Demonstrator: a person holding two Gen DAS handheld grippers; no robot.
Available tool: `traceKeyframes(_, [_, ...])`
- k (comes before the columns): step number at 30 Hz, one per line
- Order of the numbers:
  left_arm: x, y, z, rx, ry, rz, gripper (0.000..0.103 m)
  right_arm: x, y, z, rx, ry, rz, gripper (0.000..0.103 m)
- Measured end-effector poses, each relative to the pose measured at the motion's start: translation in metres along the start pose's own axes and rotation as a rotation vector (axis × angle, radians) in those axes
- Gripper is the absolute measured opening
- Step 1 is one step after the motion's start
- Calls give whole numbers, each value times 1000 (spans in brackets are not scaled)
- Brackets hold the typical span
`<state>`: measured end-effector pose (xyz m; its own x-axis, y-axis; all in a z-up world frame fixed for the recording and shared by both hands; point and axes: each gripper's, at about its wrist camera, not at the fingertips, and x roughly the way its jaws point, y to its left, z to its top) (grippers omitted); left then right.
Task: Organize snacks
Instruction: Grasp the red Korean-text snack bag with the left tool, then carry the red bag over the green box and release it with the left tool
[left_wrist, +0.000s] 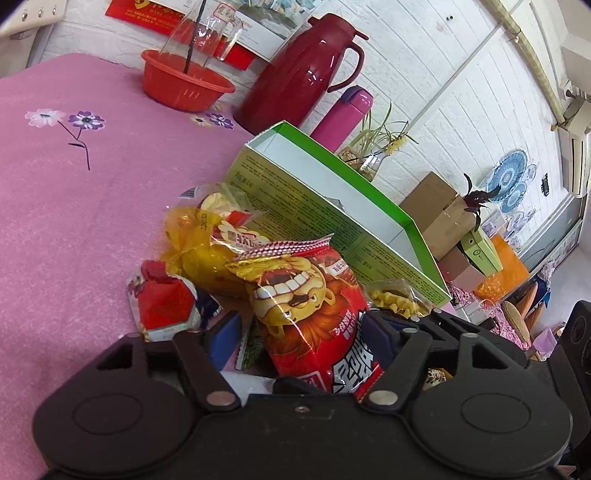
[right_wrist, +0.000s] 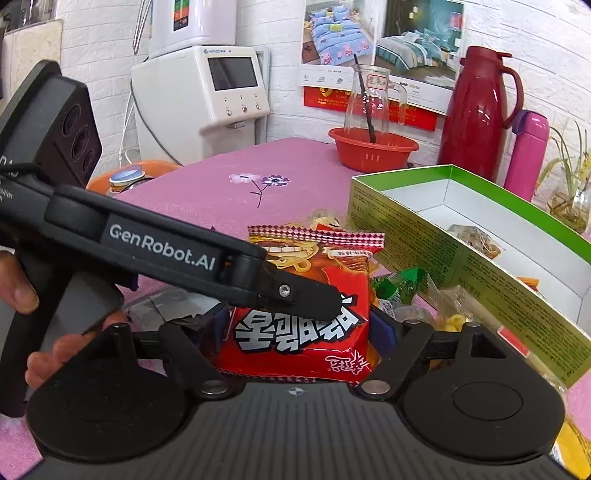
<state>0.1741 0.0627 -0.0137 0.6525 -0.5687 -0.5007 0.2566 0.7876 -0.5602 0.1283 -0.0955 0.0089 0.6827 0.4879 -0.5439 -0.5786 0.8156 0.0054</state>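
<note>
Both tools are on the same snack here — the red snack bag (left_wrist: 317, 317) with the grinning cartoon face and big white lettering. In the left wrist view the left tool (left_wrist: 301, 328) has the bag sitting between its two fingers, with the bag's crimped top edge pointing away from the camera. In the right wrist view the right tool (right_wrist: 295, 328) has the bag's lower half wedged between its own blue-padded fingers, so it's clamped on it. The left tool comes in across that view from the left, with one black fingertip pressed onto the front of the bag; going by both views, it's gripping the bag too.

The bag is at the near end of a little heap of snacks on the pink flowered desk (right_wrist: 207, 192). Behind it are a yellow packet (left_wrist: 195, 251) and a smaller red-and-white packet (left_wrist: 162, 306) off to the left. A green wrapper (right_wrist: 399, 284) pokes out beside the bag in the right view.

Just right of the heap sits the open green box (right_wrist: 461, 254) with a white inside — there's already one brownish packet (right_wrist: 474, 240) lying in it. At the far side of the desk there's a red basin (right_wrist: 373, 149), a dark red thermos jug (right_wrist: 476, 110) and a pink bottle (right_wrist: 526, 155).
</note>
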Motion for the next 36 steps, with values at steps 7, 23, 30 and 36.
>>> traceKeyframes(7, [-4, -14, -3, 9, -20, 25, 25, -7, -1, -5, 24, -4, -5, 103])
traceKeyframes(23, [-15, -115, 18, 214, -122, -92, 10, -88, -33, 1, 31, -268, -108, 103])
traceKeyframes(30, [33, -140, 36, 235, -73, -160, 7, -90, -79, 3, 71, -291, -183, 103])
traceKeyframes(36, [76, -143, 54, 238, -27, -173, 7, -76, -118, 1, 103, -273, -208, 103])
